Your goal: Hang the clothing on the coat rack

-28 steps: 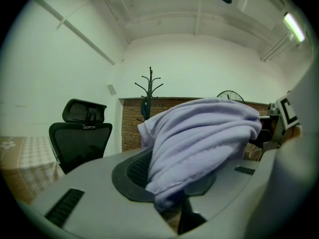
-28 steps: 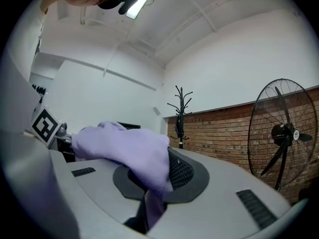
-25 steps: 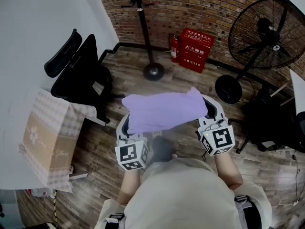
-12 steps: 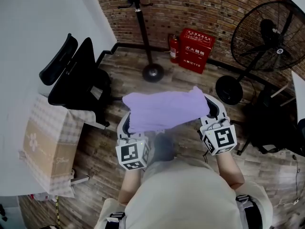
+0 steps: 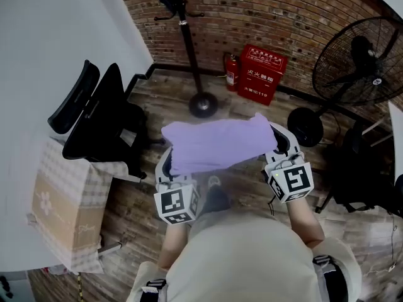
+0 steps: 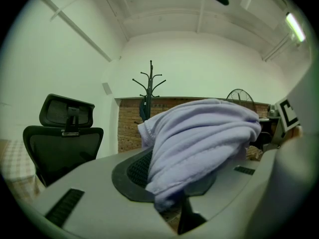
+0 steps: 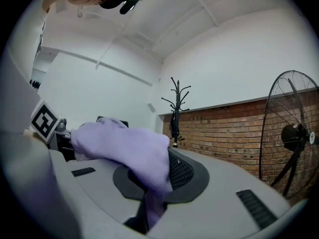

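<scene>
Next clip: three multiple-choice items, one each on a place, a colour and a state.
1. The coat rack stands A) at the brick wall, left of the red fire-extinguisher box; B) right of the fan; C) beside the cardboard box.
2. The garment is A) black; B) lilac; C) red.
3. The garment is A) on the rack; B) on the floor; C) held by both grippers.
1 A: its base sits by the wall. 2 B: pale purple cloth. 3 C: left gripper and right gripper each clamp an end.
</scene>
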The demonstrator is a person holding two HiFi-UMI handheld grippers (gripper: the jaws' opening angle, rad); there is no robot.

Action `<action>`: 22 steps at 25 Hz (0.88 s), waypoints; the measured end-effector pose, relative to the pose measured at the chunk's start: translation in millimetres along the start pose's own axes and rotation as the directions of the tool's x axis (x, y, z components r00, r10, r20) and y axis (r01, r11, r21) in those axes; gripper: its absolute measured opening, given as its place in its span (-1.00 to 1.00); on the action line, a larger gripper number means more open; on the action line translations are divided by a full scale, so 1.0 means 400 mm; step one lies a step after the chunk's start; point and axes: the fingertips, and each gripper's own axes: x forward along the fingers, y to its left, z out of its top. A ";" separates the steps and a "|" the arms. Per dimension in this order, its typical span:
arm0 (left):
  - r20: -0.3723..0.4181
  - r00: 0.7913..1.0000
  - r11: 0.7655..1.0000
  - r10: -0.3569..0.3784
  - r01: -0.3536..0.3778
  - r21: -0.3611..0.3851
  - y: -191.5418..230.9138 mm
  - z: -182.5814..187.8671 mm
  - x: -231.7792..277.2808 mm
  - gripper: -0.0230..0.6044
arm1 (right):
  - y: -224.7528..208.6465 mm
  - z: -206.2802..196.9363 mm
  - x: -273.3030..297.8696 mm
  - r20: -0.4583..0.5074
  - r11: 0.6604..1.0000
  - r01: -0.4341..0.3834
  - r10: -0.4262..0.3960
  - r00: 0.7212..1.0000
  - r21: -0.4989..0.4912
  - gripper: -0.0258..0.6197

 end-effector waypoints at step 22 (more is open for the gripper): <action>-0.011 0.999 0.999 -0.051 0.051 0.008 0.196 0.096 0.431 -0.67 | -0.111 0.017 0.448 -0.017 0.998 0.060 -0.060 0.998 0.005 -0.84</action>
